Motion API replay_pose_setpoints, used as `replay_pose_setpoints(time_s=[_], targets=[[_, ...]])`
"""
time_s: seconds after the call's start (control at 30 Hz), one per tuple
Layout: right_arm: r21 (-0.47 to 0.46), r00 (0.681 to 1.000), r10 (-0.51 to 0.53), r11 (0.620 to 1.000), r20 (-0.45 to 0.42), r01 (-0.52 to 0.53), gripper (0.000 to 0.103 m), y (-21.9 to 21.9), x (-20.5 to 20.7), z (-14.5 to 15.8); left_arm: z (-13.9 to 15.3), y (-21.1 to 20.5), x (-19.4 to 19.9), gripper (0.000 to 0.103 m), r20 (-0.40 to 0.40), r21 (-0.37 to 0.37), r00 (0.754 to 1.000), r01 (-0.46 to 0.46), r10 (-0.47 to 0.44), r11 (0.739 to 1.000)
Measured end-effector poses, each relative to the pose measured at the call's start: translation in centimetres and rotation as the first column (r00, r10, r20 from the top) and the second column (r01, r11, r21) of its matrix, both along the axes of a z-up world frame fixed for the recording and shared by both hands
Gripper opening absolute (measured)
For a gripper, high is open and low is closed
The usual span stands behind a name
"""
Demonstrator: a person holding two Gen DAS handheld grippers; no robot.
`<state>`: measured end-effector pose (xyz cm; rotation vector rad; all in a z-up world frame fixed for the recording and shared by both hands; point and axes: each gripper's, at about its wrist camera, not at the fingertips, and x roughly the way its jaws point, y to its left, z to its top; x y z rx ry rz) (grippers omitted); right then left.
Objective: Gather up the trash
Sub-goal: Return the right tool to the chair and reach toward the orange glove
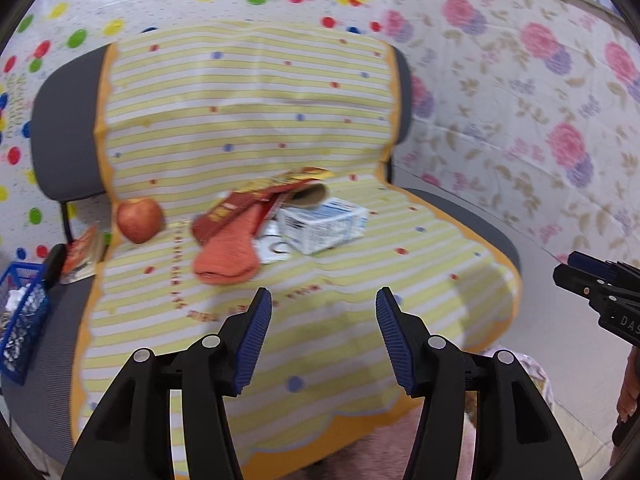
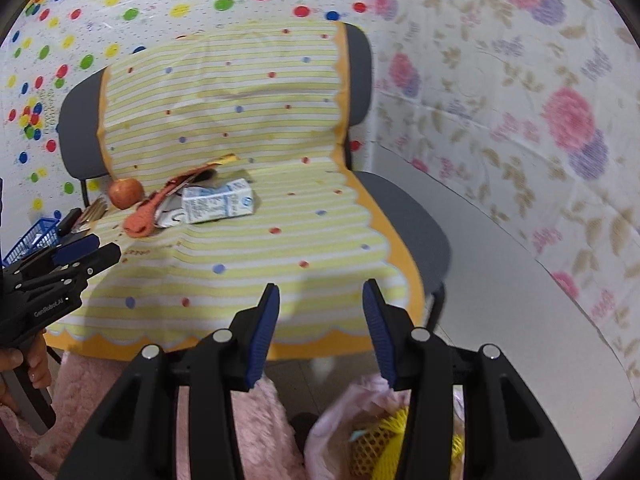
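Note:
A white and blue carton point(image 1: 323, 225) point(image 2: 218, 201) lies on its side on the chair's striped cover point(image 1: 248, 120) point(image 2: 280, 240). Left of it lie an orange sock point(image 1: 230, 250) point(image 2: 141, 218), a red and yellow wrapper point(image 1: 256, 196) point(image 2: 196, 172), a white scrap point(image 1: 272, 246) and an apple point(image 1: 140, 219) point(image 2: 126, 193). My left gripper point(image 1: 324, 312) is open and empty above the seat's front. My right gripper point(image 2: 321, 304) is open and empty over the seat's front edge. A pink trash bag point(image 2: 360, 432) with yellow netting sits below it.
A blue basket point(image 1: 24, 316) point(image 2: 34, 238) stands at the left of the chair, with a packet point(image 1: 82, 254) beside it. Patterned sheets cover the walls. A pink rug point(image 2: 248, 432) lies in front. The other gripper shows at the right edge point(image 1: 600, 292) and the left edge point(image 2: 60, 276).

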<state>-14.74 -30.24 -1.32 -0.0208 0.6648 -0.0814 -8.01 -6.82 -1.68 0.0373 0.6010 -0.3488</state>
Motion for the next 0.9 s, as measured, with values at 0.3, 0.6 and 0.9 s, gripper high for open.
replay_pose_setpoints(time_s=[0.3, 0.6, 0.9], targets=[[0.022, 0.995, 0.102, 0.994, 0.008, -0.103, 0.043, 3.3, 5.8, 0.9, 0.9, 4.6, 3.6, 0.056, 0.024, 0.036, 0.989, -0.145, 0.145, 0.989], [0.044, 0.988, 0.153, 0.987, -0.012, -0.152, 0.043, 5.5, 11.2, 1.0, -0.1, 5.4, 9.9, 0.056, 0.006, 0.063, 0.989, -0.145, 0.145, 0.987], [0.06, 0.988, 0.156, 0.986, -0.016, -0.155, 0.043, 6.0, 16.6, 1.0, -1.8, 3.6, 15.3, 0.056, -0.03, 0.121, 0.995, -0.088, 0.092, 0.989]])
